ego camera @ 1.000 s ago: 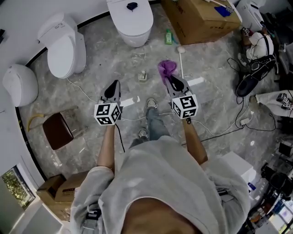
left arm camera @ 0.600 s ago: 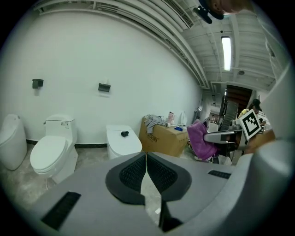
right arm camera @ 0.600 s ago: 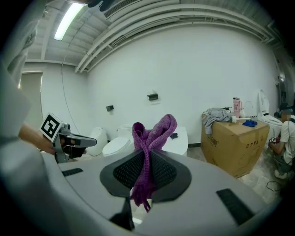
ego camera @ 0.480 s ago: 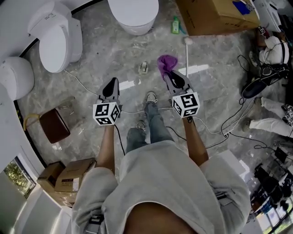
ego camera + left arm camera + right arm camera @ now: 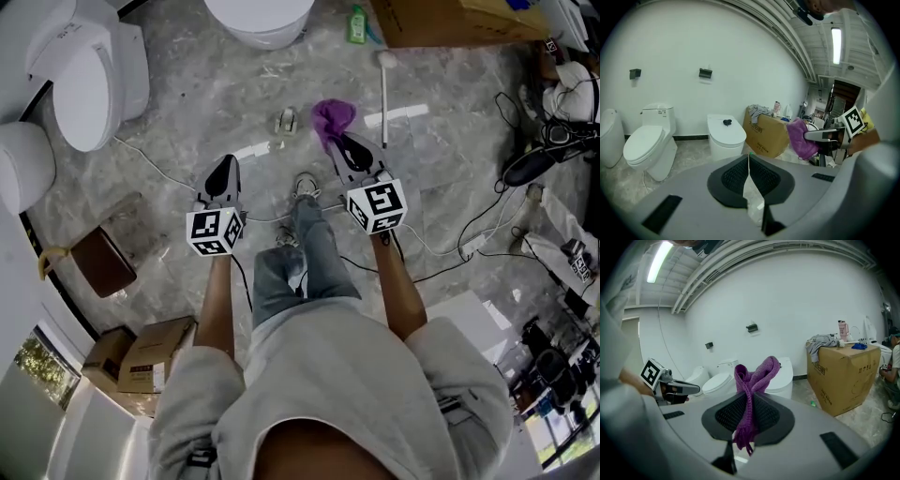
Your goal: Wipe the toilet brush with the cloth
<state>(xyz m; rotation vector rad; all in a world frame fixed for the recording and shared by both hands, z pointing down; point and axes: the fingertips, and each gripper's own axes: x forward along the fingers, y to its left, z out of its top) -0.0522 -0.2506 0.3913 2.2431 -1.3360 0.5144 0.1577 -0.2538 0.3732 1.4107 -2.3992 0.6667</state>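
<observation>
The toilet brush (image 5: 383, 89) lies on the marble floor, its white handle pointing toward me and its head at the far end. My right gripper (image 5: 336, 141) is held above the floor just left of the brush, shut on a purple cloth (image 5: 330, 117) that bunches up past its tips. In the right gripper view the cloth (image 5: 752, 378) is pinched between the black pads and hangs below them. My left gripper (image 5: 223, 167) is shut with nothing in it, level with the right one. The left gripper view shows the cloth (image 5: 801, 138) off to the right.
Three white toilets (image 5: 84, 75) (image 5: 258, 14) (image 5: 23, 164) stand along the far and left wall. A cardboard box (image 5: 459, 19) and a green bottle (image 5: 357, 23) are at the back, a brown bin (image 5: 98, 262) at left. Cables (image 5: 469, 248) trail right. A small object (image 5: 286, 120) sits between the grippers.
The floor, toilets and brush have slid toward the top of the head view. Both grippers keep their pose, the right one still holding the cloth.
</observation>
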